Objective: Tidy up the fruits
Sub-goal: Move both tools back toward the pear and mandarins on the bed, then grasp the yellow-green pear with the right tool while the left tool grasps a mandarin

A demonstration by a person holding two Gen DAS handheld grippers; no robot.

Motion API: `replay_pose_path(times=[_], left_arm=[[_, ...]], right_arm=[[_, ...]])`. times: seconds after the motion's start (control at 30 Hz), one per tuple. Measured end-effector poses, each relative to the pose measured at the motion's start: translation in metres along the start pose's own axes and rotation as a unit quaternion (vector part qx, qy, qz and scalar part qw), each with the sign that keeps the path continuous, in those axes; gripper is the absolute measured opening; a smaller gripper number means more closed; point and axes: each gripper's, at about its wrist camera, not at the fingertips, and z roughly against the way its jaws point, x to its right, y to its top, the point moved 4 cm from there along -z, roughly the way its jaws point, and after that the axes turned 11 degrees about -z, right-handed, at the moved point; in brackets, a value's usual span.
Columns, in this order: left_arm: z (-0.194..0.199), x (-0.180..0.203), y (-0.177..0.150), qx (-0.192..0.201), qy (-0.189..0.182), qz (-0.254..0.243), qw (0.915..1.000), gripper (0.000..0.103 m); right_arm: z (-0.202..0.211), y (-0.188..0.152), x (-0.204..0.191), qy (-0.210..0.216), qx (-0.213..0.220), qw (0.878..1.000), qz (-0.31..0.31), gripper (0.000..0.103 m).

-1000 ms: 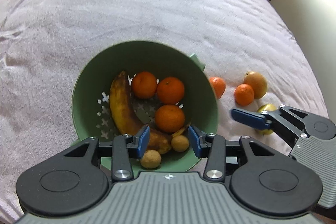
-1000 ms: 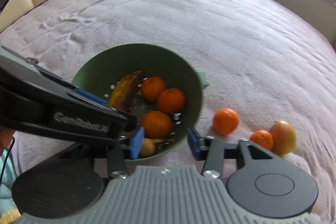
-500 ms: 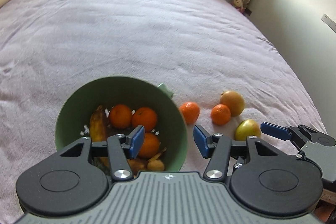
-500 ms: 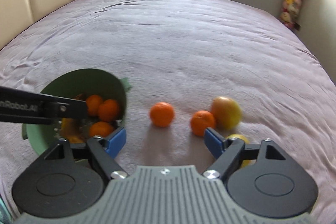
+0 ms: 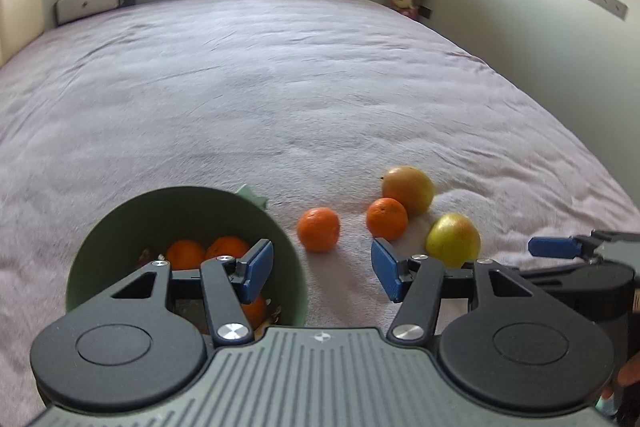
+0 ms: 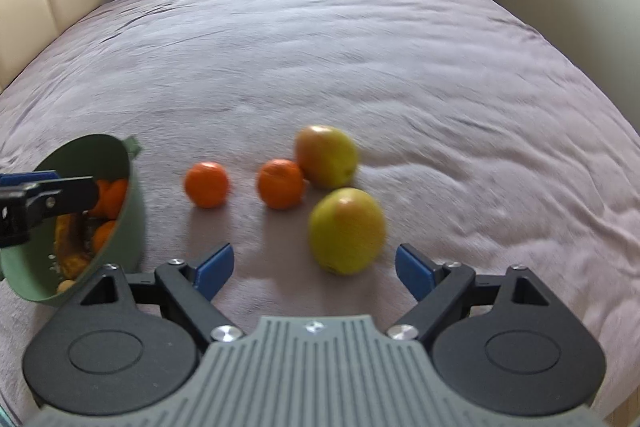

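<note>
Round green plastic colander, holding collected oranges; loose orange tangerines and yellow-green apples lie right of it on the bed; right gripper fingers just opened wide, empty, facing the nearest apple.

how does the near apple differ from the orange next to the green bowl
The near apple is yellow-green with a reddish blush; the orange is plain orange. The apple looks clearly bigger. The apple sits right ahead of the right gripper, while the orange lies nearer the green bowl. Both rest loose on the bedspread.
</note>
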Motion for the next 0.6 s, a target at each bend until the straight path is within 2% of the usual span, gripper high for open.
replay_pose_path(times=[0.1, 0.37, 0.6], left_arm=[[-0.005, 0.01, 0.001, 0.006, -0.003, -0.021, 0.9998, 0.067], [-0.023, 0.04, 0.001, 0.019, -0.007, -0.084, 0.9963, 0.067], [-0.045, 0.059, -0.005, 0.015, 0.007, -0.128, 0.9917, 0.067]], right_arm=[[-0.007, -0.001, 0.012, 0.002, -0.011, 1.0, -0.026, 0.083], [-0.024, 0.005, 0.035, 0.017, -0.03, 0.994, -0.101, 0.07], [-0.038, 0.011, 0.033, 0.022, -0.022, 0.994, -0.103, 0.07]])
